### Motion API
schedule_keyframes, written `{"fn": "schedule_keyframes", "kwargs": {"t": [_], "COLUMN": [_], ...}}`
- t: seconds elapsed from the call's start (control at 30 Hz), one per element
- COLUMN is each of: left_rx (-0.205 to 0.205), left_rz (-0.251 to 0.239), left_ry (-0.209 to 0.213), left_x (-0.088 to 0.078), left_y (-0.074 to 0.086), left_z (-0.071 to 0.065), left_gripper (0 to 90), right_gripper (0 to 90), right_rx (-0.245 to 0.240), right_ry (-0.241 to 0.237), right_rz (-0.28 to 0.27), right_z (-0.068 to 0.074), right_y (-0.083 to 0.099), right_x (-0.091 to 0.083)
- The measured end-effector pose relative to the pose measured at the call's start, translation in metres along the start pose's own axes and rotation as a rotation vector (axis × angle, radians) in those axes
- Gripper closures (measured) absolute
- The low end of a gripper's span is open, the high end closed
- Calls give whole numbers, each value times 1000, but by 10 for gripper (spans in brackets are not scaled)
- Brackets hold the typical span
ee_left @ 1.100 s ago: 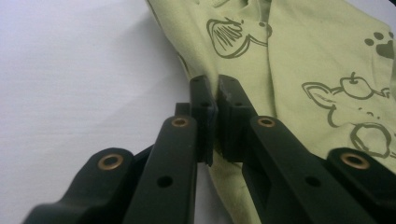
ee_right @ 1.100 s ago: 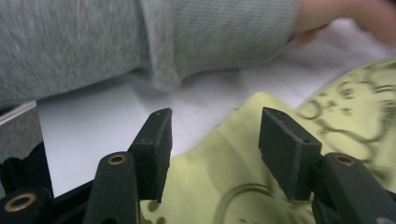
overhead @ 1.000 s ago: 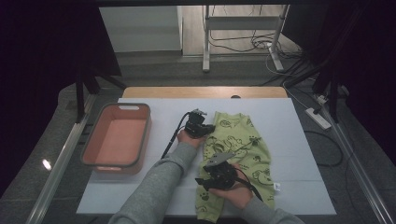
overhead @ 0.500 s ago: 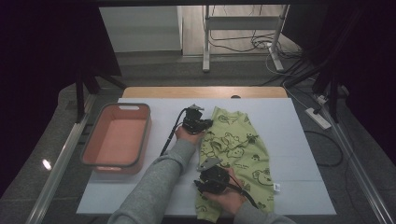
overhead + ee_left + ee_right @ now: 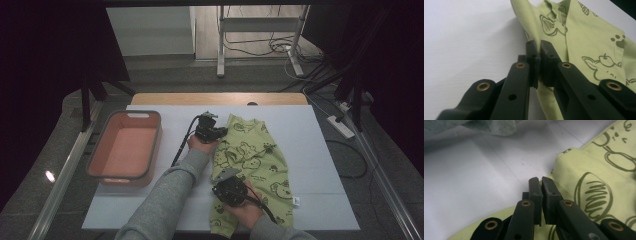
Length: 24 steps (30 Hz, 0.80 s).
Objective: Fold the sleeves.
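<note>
The white table (image 5: 320,150) is seen from above, facing forward and down; the green printed garment (image 5: 252,160) is shared, close up, by both gripper views.

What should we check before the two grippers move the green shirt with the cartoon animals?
1. Left gripper shut on the light green cotton shirt with dark cartoon prints: ok.
2. Right gripper has just been closing, now shut at the shirt's edge; cloth caught: cannot tell.
3. Shirt flat on the white table: not ok, bunched.
4. Salmon plastic bin free to take it: ok.
5. Grey sleeve off the shirt: ok.
</note>
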<state>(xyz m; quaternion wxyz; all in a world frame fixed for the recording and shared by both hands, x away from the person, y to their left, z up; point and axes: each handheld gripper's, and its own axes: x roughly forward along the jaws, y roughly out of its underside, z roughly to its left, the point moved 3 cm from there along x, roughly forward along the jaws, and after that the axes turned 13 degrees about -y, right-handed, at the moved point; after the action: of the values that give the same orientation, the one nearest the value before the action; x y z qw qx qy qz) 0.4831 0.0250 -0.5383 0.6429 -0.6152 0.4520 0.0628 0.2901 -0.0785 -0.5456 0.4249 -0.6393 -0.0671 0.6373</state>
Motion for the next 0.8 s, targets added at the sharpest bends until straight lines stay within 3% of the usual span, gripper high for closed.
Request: {"fn": "schedule_keyframes", "kwargs": {"t": [0.27,0.8], "left_rx": [-11,-42], "left_rz": [-2,-14], "left_ry": [-16,-76], "left_x": [-8,-41], "left_y": [-1,6], "left_z": [10,42], "left_gripper": [853,853], "right_gripper": [876,875], "right_rx": [-56,-119], "right_ry": [-61,-131], "right_rz": [-46,-95], "right_z": [13,36], "right_y": [-9,-33], "right_x": [-2,16]}}
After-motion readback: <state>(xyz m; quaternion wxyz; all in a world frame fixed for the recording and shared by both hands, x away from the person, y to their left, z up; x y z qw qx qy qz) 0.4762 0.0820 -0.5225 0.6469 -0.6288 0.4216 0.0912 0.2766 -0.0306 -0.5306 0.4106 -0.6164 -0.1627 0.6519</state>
